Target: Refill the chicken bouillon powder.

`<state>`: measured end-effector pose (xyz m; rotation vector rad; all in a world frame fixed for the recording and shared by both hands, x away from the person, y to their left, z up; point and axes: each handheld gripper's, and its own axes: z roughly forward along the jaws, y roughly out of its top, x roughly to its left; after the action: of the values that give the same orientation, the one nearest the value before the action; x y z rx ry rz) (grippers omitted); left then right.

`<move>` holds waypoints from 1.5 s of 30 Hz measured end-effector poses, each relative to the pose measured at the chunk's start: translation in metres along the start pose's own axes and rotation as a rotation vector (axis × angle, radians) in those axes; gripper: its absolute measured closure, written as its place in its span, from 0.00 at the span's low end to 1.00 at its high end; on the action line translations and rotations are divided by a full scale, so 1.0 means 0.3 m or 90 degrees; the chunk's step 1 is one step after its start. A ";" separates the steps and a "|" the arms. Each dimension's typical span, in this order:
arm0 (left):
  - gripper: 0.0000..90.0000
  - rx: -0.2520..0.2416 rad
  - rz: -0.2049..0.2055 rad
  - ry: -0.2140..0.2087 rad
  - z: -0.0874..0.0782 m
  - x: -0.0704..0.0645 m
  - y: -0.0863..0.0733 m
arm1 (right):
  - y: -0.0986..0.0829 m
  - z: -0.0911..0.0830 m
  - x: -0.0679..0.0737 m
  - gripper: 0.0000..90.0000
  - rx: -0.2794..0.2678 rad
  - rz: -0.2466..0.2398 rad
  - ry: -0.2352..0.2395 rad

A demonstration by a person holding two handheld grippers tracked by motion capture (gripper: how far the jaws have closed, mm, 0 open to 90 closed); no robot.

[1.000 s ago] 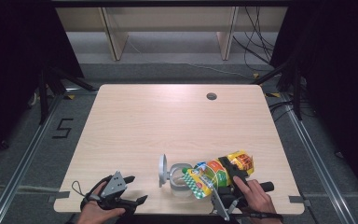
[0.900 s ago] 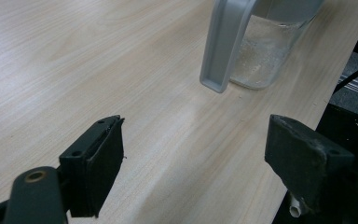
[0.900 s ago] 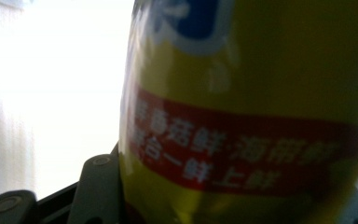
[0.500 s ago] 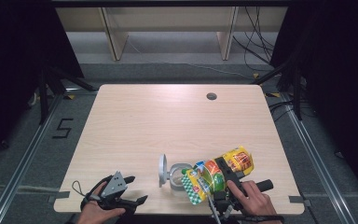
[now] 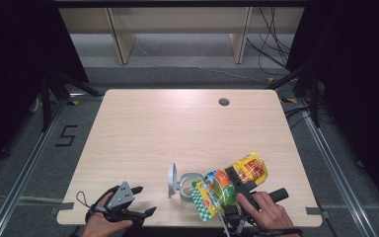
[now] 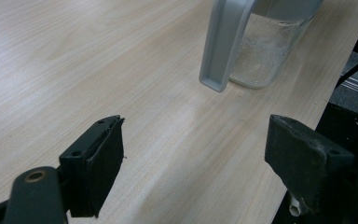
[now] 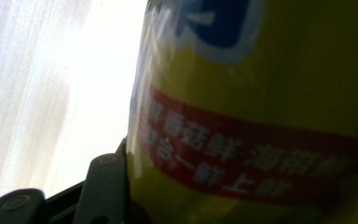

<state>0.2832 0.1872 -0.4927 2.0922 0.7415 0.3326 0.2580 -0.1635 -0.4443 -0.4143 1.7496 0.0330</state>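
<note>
Two tongs | right (image 5: 237, 180) grips packet (image 5: 227, 185) | left (image 5: 135, 200) agape

The left hand-held gripper (image 6: 193, 161), its black jaws spread wide, hovers low over a pale wooden counter (image 6: 74, 70). Ahead stands a clear jar (image 6: 265, 51) with a grey handle (image 6: 221, 46).

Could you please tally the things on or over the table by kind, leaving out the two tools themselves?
Clear jar with a grey flip lid: 1
Yellow bag of seasoning, tipped over the jar: 1
Total: 2
</note>
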 end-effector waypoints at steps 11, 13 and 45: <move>0.21 -0.006 0.001 0.005 0.005 -0.001 -0.002 | 0.013 -0.002 -0.021 0.57 0.012 -0.092 -0.007; 0.21 0.004 -0.002 -0.001 0.003 0.000 -0.002 | 0.009 -0.003 -0.014 0.57 0.019 -0.077 -0.004; 0.21 -0.007 0.001 0.006 0.006 -0.001 -0.003 | 0.028 0.001 -0.030 0.57 0.016 -0.174 -0.028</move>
<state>0.2836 0.1861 -0.4944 2.0826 0.7420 0.3475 0.2574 -0.1533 -0.4374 -0.6263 1.6347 -0.1746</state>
